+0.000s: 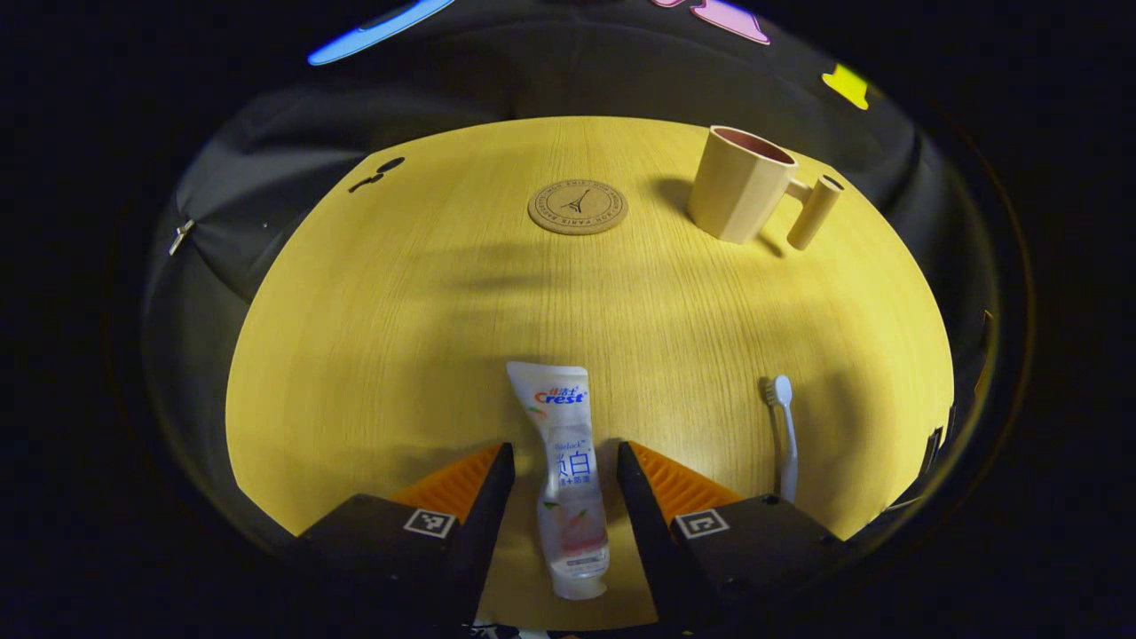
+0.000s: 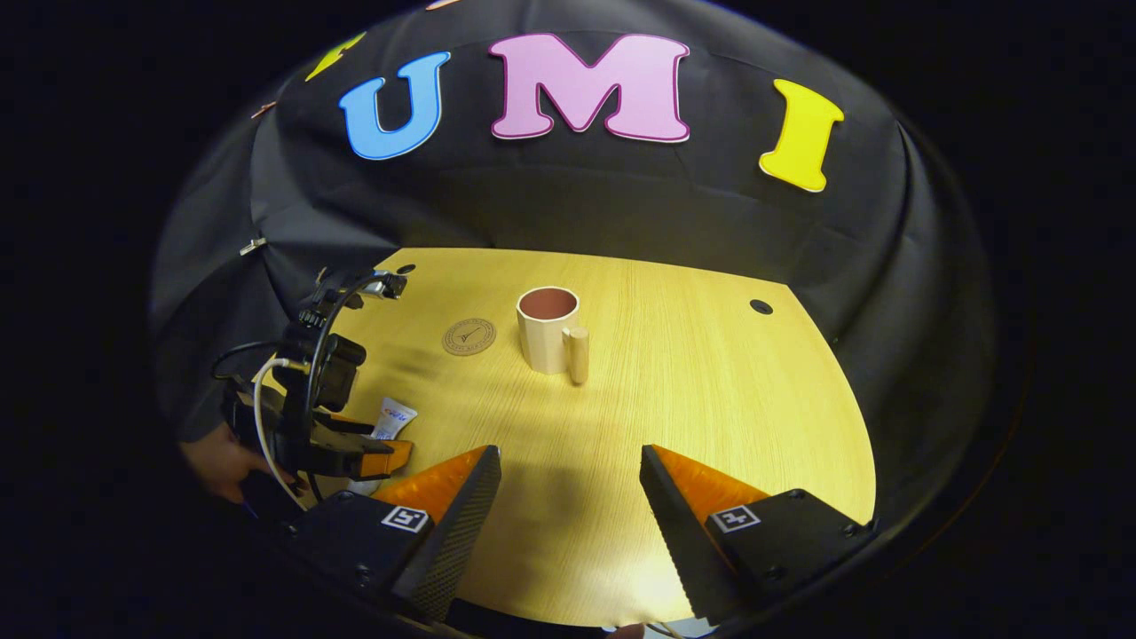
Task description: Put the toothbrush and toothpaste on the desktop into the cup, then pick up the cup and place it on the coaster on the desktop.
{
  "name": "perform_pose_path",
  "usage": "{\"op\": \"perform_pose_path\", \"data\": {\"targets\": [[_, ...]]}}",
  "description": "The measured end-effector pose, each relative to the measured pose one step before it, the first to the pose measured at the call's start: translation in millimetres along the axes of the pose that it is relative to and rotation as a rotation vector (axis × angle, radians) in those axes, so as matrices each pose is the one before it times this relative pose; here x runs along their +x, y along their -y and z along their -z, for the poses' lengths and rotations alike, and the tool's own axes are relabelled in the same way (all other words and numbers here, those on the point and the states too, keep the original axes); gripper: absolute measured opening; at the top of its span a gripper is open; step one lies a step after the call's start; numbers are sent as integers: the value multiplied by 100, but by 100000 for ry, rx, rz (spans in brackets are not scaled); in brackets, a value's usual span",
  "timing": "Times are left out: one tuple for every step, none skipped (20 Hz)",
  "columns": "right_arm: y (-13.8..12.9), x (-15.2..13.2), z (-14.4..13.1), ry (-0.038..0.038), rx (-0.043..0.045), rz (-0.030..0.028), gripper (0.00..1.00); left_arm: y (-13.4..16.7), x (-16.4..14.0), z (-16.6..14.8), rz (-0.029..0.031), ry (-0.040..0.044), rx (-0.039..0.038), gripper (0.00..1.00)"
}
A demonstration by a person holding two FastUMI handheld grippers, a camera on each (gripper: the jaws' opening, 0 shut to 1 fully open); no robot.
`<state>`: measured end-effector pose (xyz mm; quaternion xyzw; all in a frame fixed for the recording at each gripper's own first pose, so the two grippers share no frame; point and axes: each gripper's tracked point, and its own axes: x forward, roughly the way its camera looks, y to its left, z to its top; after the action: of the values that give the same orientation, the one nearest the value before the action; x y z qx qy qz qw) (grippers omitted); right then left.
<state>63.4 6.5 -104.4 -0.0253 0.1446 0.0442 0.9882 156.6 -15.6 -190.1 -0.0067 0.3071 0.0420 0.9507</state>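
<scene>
Pale yellow wood-grain is covering the tabletop [image 1: 399, 337], on which a soft white plastic toothpaste tube [image 1: 565, 470] is lying flat between the spread jaws of the left gripper [image 1: 565, 466], neither finger yet being pressed on it. Just beside it a slim white toothbrush [image 1: 784, 435] is lying. Farther back, a round cork coaster [image 1: 578, 207] and a beige plastic cup with a peg-like handle [image 1: 741, 184] are standing apart. The right gripper [image 2: 568, 470] is being held over bare tabletop with its jaws spread and nothing between them. The tube is judged light, squashy and somewhat slick; a hold across its firmer middle or near the cap is being favoured, with gentle pressure. The toothbrush is judged stiff, thin and low-lying, best pinched across its handle.
</scene>
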Motion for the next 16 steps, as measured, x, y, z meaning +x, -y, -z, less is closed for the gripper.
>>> {"op": "perform_pose_path", "data": {"targets": [[-62,-40,258,-404,578,-165,98,95,31,-58,732,209,-1058,75],[-211,-2,252,-338,1281,-631,98,106,123,-17,441,72,-1231,75],[-233,-40,257,-768,1707,-389,98,-52,-18,-62,22,517,-703,72],[-192,-94,300,-542,1460,-263,98,-5,117,29,145,591,207,72],[-196,-51,290,-647,1047,-69,98,35,-100,-26,334,545,717,72],[-134,-4,296,-654,581,228,98,32,100,3,278,267,843,60],[-109,-68,180,-540,359,215,98,2,36,-53,346,27,532,52],[-75,-70,144,-466,176,94,98,-56,66,-74,241,263,379,53],[-165,-82,206,-453,181,-206,98,-60,-64,-93,555,298,-187,45],[-399,-97,211,-317,284,-447,98,-58,18,29,384,-47,-508,41],[-400,-53,146,-420,411,-462,98,17,-7,22,563,-418,378,38],[-363,48,391,-1067,788,-623,97,-12,45,-24,880,-96,1649,36],[-517,94,460,-1661,1411,-560,97,-11,-36,-148,1226,558,1884,33],[-505,171,456,-1846,1581,-90,97,-4,-125,-94,1629,693,1312,31],[-383,249,523,-2100,1379,215,97,157,-196,55,2490,-157,51,26],[-465,450,440,-2119,940,531,97,90,-391,203,2500,-132,-570,25]]}}
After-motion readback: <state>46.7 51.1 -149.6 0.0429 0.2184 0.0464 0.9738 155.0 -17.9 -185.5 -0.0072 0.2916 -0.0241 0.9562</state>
